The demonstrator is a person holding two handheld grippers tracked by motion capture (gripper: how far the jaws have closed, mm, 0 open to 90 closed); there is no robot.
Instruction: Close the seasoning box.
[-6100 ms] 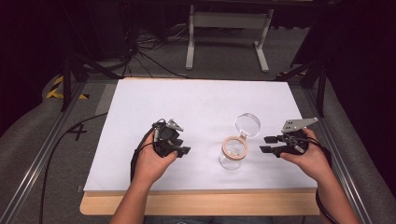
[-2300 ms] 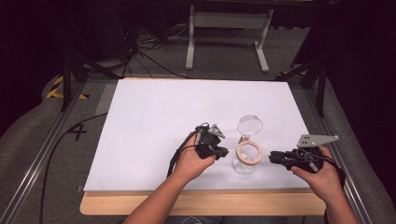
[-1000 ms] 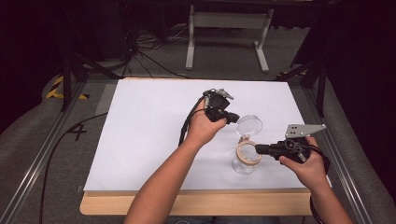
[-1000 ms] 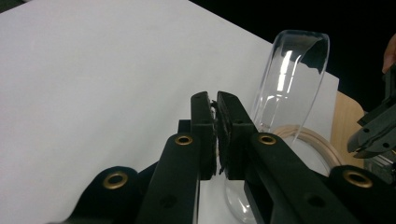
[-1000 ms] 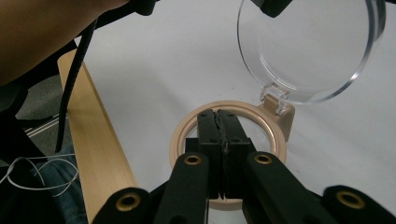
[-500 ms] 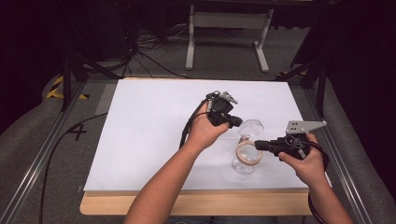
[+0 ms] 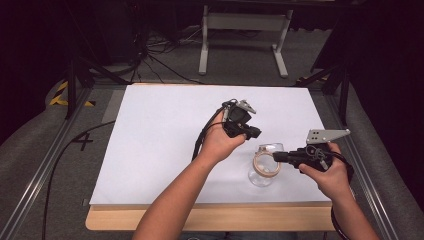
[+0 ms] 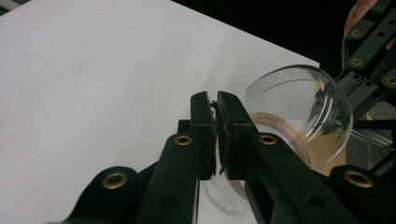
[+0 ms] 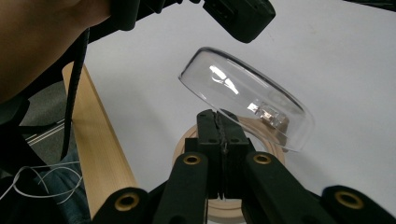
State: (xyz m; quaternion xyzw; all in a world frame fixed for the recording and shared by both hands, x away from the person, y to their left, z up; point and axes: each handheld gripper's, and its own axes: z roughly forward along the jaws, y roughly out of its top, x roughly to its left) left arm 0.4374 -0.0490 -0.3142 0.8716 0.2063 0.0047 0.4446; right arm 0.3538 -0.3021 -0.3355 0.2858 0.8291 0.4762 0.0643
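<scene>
Jar (image 7: pixel 262 172) base blurred by clear glass, lower part cut off behind the right tool (image 9: pixel 223 133). Stands near the tabltop's (image 7: pixel 160 150) front-right edge, wide bare white sheet left of it. Wooden-rimmed mouth, clear domed lid (image 8: pixel 299 116) tilted just above. Left tool (image 8: pixel 215 121) pinched on the lid's rim; right tool pinched narrow on the jar's wooden rim.
</scene>
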